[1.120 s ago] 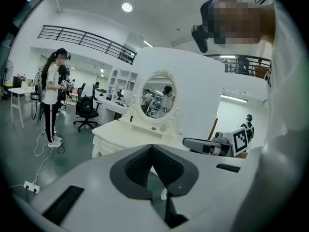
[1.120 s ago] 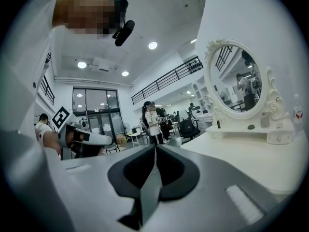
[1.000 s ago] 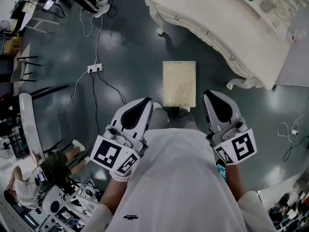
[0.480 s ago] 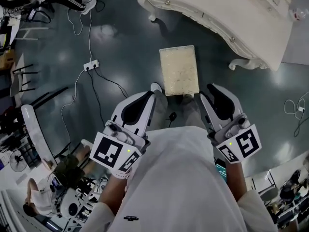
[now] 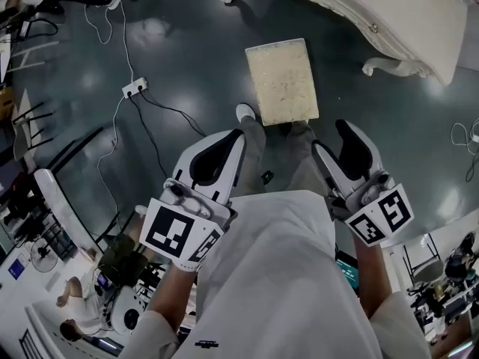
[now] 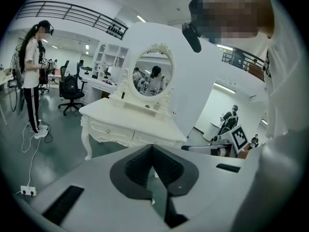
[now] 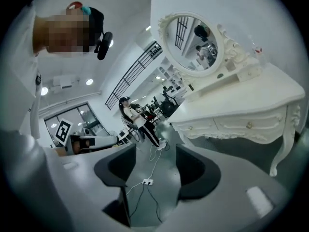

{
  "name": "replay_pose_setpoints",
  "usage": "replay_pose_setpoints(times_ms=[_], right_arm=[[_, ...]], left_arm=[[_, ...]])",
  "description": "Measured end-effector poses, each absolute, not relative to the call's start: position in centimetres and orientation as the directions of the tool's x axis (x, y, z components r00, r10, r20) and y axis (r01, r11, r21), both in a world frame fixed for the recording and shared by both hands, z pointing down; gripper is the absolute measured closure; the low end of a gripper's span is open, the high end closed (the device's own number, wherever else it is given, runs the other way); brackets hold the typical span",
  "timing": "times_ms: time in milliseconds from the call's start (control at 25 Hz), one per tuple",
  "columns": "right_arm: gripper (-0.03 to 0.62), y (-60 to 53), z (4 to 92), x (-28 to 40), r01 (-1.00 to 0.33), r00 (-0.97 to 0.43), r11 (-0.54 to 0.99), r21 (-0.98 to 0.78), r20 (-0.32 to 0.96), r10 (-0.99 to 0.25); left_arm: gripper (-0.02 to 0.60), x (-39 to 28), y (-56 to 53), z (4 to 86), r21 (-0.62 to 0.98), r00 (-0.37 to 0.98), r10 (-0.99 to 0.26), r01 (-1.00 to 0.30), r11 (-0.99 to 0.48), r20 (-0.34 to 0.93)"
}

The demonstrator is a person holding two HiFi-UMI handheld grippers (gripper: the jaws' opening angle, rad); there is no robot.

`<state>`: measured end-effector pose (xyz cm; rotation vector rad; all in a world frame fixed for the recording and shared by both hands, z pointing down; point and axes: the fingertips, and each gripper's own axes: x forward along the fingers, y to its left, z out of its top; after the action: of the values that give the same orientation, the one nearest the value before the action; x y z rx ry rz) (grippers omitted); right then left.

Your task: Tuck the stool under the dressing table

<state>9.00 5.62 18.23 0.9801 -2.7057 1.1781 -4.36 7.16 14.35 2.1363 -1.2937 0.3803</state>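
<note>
Stool [image 5: 282, 81] sat out on the dark floor [image 5: 187, 66], cream cushion top up, right ahead of the person's shoes [image 5: 245, 113]. It was not under the dressing table [image 5: 389, 21] yet. The table ran across the top-right of the head view. The stool's far corner was near one curved table leg [image 5: 378, 66] but apart from it, w/ floor showing btwn them. Both grippers hung low in front of the person's white shirt [image 5: 277, 275], one either side of the legs. The stool stood ahead & btwn them, and neither touched it.

L gripper [image 6: 152, 149]: clenched, dark pads meeting at the tips, nothing btwn them. Its view looked across at the dressing table w/ an oval mirror [image 6: 152, 79] on top. A person in black trousers [image 6: 34, 76] stood off to the left, an office chair [image 6: 70, 93] further back.

R gripper [image 7: 155, 151]: released, jaws apart & opening, nothing held. Only floor and a white power strip [image 7: 145, 181] w/ its cables showed thru the gap. The table filled the right of that view, w/ drawer fronts and a curved leg in sight and the mirror above.

In the head view the power strip lay well left of the stool, its cable trailing up toward the top-left. A black-and-white marker cube [image 5: 176, 234] on the back of each gripper faced the camera.
</note>
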Motion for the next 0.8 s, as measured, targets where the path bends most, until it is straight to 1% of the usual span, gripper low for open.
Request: replay_pose_setpoints(times_ms=[200,520,680,800], right_arm=[[0.332,6.6,21.6,8.0,-0.587,-0.781,0.462,-0.665,0.316,-0.539],[0.332,7.5,26.9,7.8,-0.620,-0.697,0.296,-0.727,0.338,-0.632],[0.332,9.1,31.6,6.8,-0.621,-0.684,0.227,-0.750,0.377,-0.624],[0.332,10.3,35.5,6.4,-0.641,-0.661,0.163,-0.750,0.432,-0.614]], left_arm=[[0.574,-5.5,7.2,17.5,0.365,0.514,-0.655,-0.857,-0.364,0.554],[0.574,-5.5,6.5,23.7,0.388,0.541,-0.619,-0.841,-0.379,0.569],[0.574,-5.5,6.2,27.4,0.430,0.559,-0.593,-0.828,-0.361,0.580],[0.574,-5.4,6.5,30.4,0.448,0.576,-0.555,-0.817,-0.365,0.599]])
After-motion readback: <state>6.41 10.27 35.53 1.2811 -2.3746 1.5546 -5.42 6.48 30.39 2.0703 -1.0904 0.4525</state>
